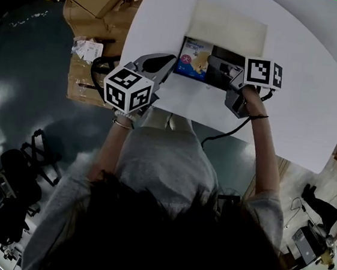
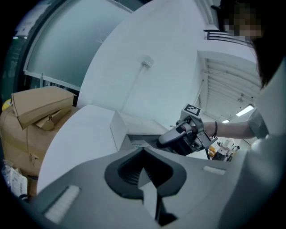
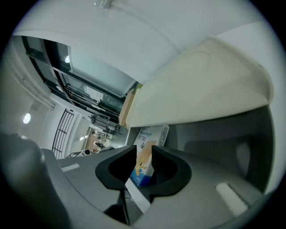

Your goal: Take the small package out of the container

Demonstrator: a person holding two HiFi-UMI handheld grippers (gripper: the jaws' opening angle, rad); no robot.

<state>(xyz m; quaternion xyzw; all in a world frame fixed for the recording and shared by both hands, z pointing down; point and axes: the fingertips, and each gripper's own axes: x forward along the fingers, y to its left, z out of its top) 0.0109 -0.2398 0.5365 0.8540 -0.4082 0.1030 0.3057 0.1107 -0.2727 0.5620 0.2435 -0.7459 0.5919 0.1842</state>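
An open container point(image 1: 226, 52) sits on the white table point(image 1: 305, 104) with its cream lid point(image 1: 226, 23) folded back. The small package point(image 1: 195, 59), blue and white with print, lies inside at the left. My right gripper point(image 1: 216, 64) reaches into the container from the right. In the right gripper view the package point(image 3: 149, 141) shows in the gap between the parted jaws of that gripper point(image 3: 144, 154), under the raised lid point(image 3: 201, 89); no pad visibly presses on it. My left gripper point(image 1: 167, 65) rests at the container's left edge, jaws together and holding nothing. From it I see the container wall point(image 2: 118, 129) and the right gripper point(image 2: 178, 136).
Cardboard boxes point(image 1: 102, 0) are stacked on the floor left of the table, also showing as boxes point(image 2: 38, 107) in the left gripper view. A black cable point(image 1: 232, 129) runs from the right gripper over the table's near edge. The person stands against that edge.
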